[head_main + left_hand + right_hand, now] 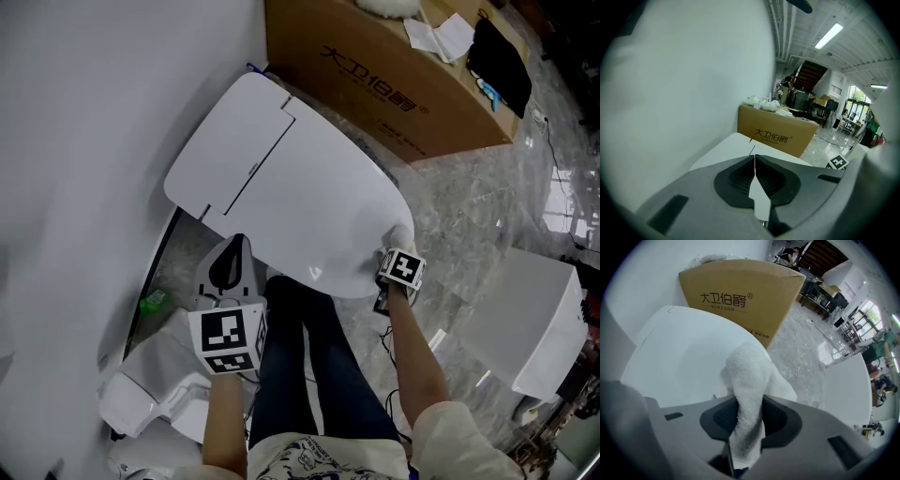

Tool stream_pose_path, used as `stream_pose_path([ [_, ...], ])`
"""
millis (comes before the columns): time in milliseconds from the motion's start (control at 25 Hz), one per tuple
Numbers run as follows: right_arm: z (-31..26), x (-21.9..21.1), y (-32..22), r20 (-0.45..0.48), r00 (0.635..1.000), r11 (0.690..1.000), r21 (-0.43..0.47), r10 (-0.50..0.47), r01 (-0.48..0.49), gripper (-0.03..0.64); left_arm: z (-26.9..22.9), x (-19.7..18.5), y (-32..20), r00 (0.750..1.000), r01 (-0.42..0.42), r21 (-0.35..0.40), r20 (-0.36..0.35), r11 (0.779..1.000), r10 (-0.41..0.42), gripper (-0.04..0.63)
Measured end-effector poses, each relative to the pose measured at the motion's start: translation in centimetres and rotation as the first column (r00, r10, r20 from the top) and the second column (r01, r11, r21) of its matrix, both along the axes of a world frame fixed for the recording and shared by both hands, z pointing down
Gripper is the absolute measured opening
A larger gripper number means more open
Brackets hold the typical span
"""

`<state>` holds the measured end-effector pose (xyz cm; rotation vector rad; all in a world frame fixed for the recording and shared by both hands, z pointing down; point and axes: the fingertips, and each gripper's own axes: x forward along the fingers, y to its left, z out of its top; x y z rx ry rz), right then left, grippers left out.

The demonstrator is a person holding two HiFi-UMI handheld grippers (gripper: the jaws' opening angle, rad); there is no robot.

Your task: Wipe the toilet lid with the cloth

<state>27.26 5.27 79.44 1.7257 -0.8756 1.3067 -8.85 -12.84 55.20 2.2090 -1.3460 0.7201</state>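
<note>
Both closed: we clamp the soft, limp cloth (751, 365) by its bunched fold in the right tool (746, 414); left tool (754, 159) empty.

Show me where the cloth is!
The cloth is pinched in the right gripper, against the front edge of the toilet lid, near the person's legs.

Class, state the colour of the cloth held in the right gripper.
White. The cloth shows best in the right gripper view.
</note>
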Motion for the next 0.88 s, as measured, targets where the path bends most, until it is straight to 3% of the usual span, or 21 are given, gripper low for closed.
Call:
stream_pose_path([
  [280, -0.2, -3.8, -3.2, 0.009, 0.999, 0.999, -0.006, -0.037, 0.037, 0.109, 0.1, -3.3, 0.2, 0.998, 0.06, -0.004, 0.001, 0.998, -0.06, 0.009],
  [880, -1.0, -13.2, -15.7, -0.014, 0.957, 0.956, 0.027, -0.291, 0.291, 0.107, 1.1, -9.1, -0.2, 0.986, 0.168, -0.021, 0.014, 0.986, -0.168, 0.009],
])
